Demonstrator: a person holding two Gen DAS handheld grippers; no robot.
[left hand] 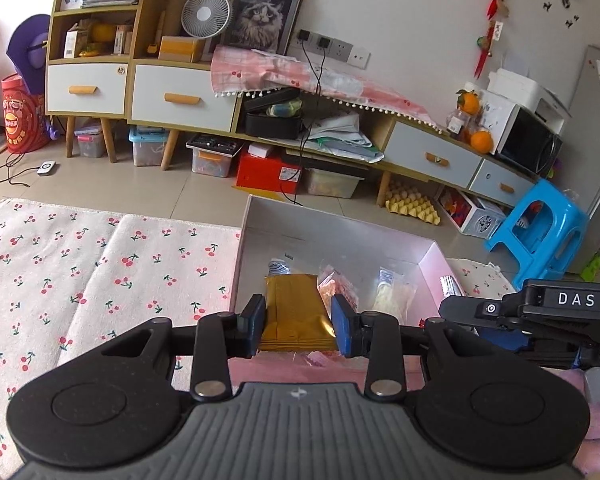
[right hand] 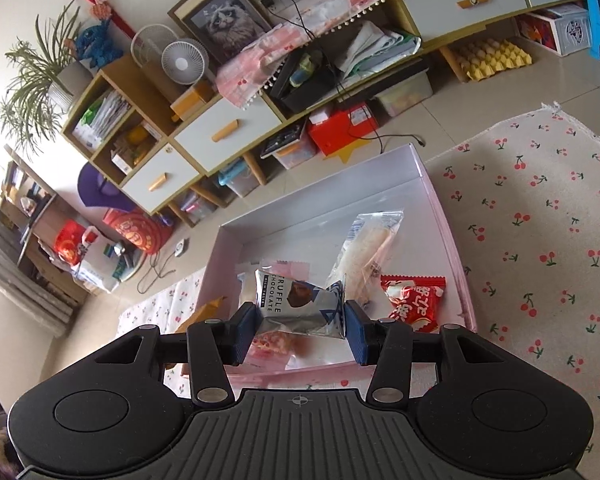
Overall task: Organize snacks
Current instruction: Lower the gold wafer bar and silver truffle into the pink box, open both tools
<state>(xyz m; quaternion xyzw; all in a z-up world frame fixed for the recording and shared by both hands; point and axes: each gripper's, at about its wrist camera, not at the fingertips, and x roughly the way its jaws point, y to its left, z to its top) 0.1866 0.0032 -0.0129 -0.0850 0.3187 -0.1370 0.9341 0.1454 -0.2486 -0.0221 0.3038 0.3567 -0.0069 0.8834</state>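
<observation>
The left gripper (left hand: pixel 299 326) is clamped on a gold packet (left hand: pixel 296 312) over the box (left hand: pixel 340 232), at its 6 o'clock edge. The right gripper (right hand: pixel 300 330) pinches a silver truffle chocolate pack (right hand: pixel 296 304); its slick foil could slip out and land outside the box.

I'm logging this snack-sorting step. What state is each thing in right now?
left tool: shut on the gold packet.
gold packet: held over the box.
right tool: shut on the truffle chocolate packet.
truffle chocolate packet: held over the box.
box: open, lidless, snacks inside.
red packet: lying in the box.
clear packet: lying in the box.
</observation>
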